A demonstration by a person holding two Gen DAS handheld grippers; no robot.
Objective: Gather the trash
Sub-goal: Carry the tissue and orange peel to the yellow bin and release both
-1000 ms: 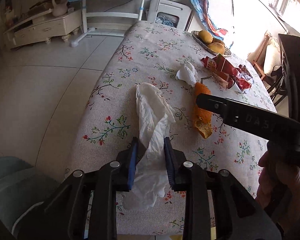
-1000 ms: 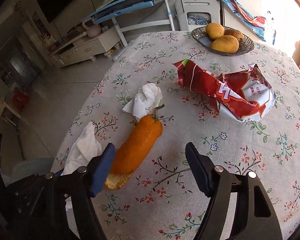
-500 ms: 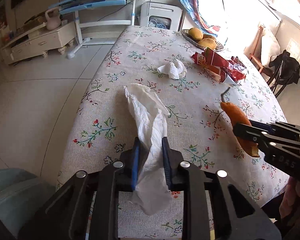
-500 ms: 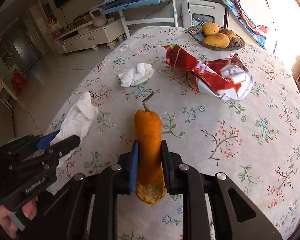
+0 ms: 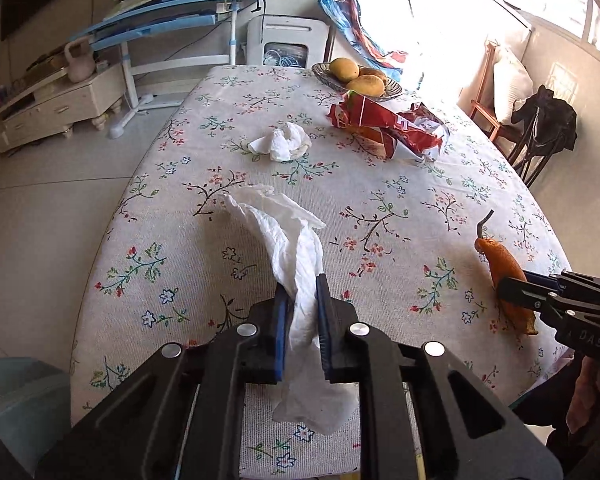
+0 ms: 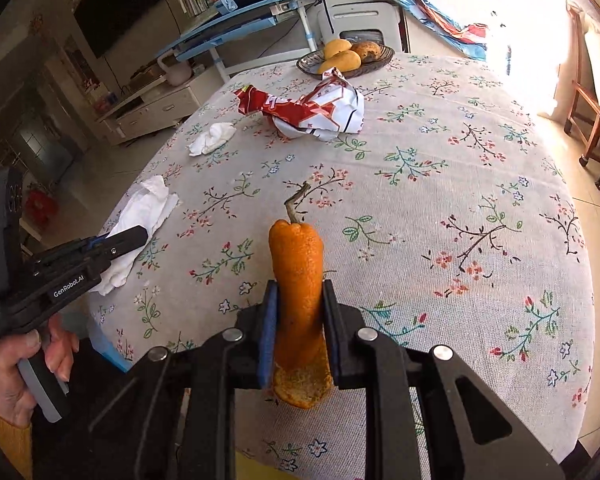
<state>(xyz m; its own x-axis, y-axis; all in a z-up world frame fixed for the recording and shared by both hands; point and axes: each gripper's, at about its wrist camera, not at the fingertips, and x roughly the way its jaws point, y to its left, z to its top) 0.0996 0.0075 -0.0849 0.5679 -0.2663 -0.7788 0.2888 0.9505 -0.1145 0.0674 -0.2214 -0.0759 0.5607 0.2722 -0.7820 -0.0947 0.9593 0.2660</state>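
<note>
My left gripper (image 5: 302,292) is shut on a white paper tissue (image 5: 288,240) and holds it above the near edge of the floral table; the tissue also shows in the right wrist view (image 6: 140,216). My right gripper (image 6: 298,296) is shut on an orange peel with a stem (image 6: 298,264), lifted off the cloth; the peel also shows in the left wrist view (image 5: 504,276). A crumpled white tissue (image 5: 282,142) and a red and white snack bag (image 5: 388,130) lie further back on the table.
A bowl of mangoes (image 5: 358,78) stands at the far end of the table (image 5: 440,184). A grey-blue bin (image 5: 20,404) is on the floor at the near left. A wooden chair (image 5: 496,112) and a dark stand are at the right. A blue desk is behind.
My right gripper closed on the orange peel and lifted it to the right. My left gripper pulled the tissue back toward the table's near edge.
</note>
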